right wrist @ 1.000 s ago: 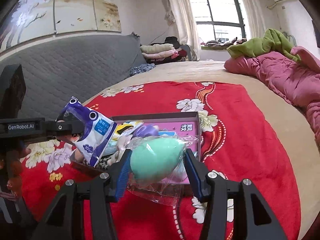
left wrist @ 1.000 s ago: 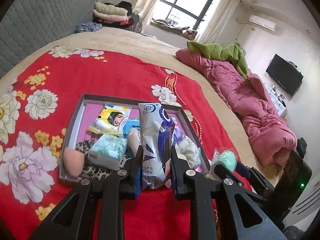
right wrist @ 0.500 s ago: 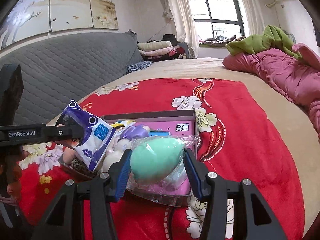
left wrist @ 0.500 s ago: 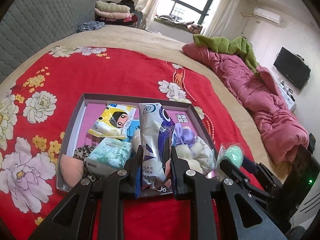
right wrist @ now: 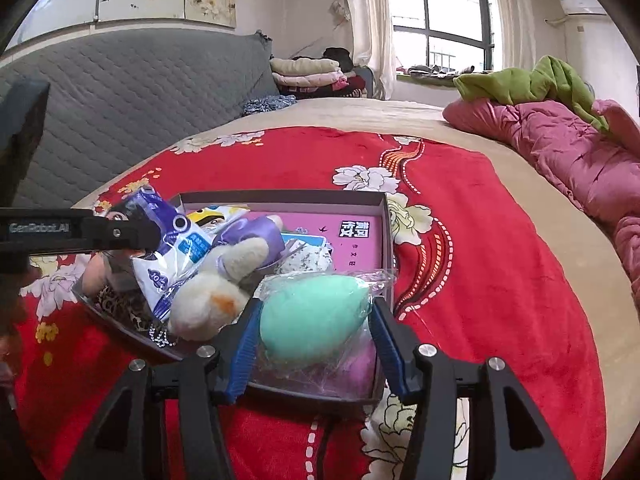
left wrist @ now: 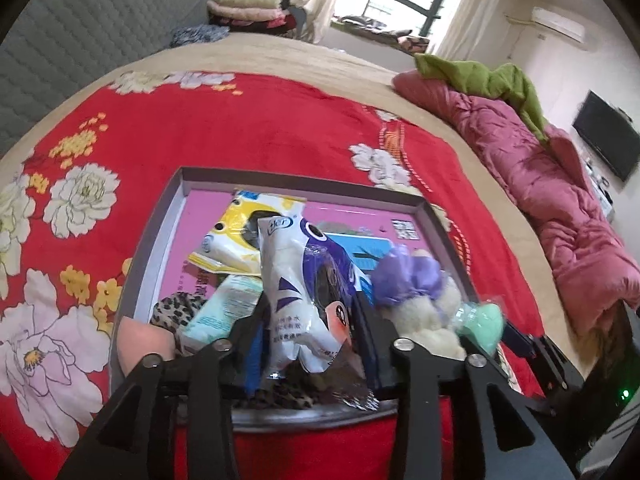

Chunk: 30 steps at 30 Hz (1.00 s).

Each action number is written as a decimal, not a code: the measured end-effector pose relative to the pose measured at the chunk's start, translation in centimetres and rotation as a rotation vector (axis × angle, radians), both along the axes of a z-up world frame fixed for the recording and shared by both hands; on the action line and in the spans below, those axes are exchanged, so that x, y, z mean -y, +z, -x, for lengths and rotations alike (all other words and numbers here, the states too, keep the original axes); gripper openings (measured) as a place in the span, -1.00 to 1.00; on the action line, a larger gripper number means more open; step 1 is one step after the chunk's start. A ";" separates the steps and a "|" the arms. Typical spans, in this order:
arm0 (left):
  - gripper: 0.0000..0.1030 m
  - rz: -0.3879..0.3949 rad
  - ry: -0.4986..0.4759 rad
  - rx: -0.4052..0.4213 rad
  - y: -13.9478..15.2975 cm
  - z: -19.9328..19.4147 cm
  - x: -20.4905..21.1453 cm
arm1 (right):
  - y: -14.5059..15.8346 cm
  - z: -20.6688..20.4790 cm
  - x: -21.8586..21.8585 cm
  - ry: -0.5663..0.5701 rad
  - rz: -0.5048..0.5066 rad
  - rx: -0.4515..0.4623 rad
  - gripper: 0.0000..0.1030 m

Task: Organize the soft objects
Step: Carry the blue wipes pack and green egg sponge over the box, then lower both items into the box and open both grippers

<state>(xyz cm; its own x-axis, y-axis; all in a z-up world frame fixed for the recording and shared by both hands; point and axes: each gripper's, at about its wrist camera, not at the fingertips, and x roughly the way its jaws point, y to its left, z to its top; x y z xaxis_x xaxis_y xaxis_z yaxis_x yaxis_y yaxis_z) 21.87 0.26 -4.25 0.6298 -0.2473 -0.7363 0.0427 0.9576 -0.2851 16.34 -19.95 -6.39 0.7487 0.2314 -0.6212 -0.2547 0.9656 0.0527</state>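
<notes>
Left hand-held gripper (left wrist: 310, 338): clamps tissue pack (left wrist: 304, 292), now over box (left wrist: 160, 240) centre.
Right hand-held gripper (right wrist: 312, 336): grips bagged green sponge (right wrist: 310, 320), moved over box's 5 o'clock corner.

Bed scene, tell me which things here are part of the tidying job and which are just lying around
Part of the job:
box
wipes pack in the left claw
bagged green sponge in the right claw
plush toy
pink sponge
tissue pack

Lying about:
pink quilt
green blanket
folded clothes
TV
</notes>
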 end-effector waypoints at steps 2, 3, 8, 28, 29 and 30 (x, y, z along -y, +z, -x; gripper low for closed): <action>0.00 0.003 0.025 -0.007 -0.3 -0.4 -0.6 | -0.1 0.0 0.2 -0.007 -0.002 0.003 0.13; 0.05 -0.001 0.034 -0.010 -0.4 -0.5 -0.9 | -0.1 0.0 0.2 -0.003 -0.010 0.002 0.20; 0.42 0.001 0.047 0.003 -0.1 -0.3 -1.6 | 0.3 0.3 0.3 0.006 -0.014 0.017 0.38; 0.50 -0.128 0.132 0.102 4.1 5.9 -4.8 | 4.0 3.5 2.1 -0.042 -0.057 0.084 0.40; 0.51 -0.138 0.132 0.108 4.4 6.4 -4.7 | 4.4 3.9 1.9 -0.038 -0.061 0.086 0.40; 0.51 -0.144 0.129 0.112 4.6 6.7 -4.5 | 4.7 4.2 1.6 -0.037 -0.065 0.090 0.40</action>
<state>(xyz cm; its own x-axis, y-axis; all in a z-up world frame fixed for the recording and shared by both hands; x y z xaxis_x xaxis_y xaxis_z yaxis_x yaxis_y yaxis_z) 15.13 4.77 0.35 0.7291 -0.0567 -0.6820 -0.0594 0.9876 -0.1456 12.11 -21.55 -1.69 0.8094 0.2397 -0.5361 -0.2251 0.9698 0.0938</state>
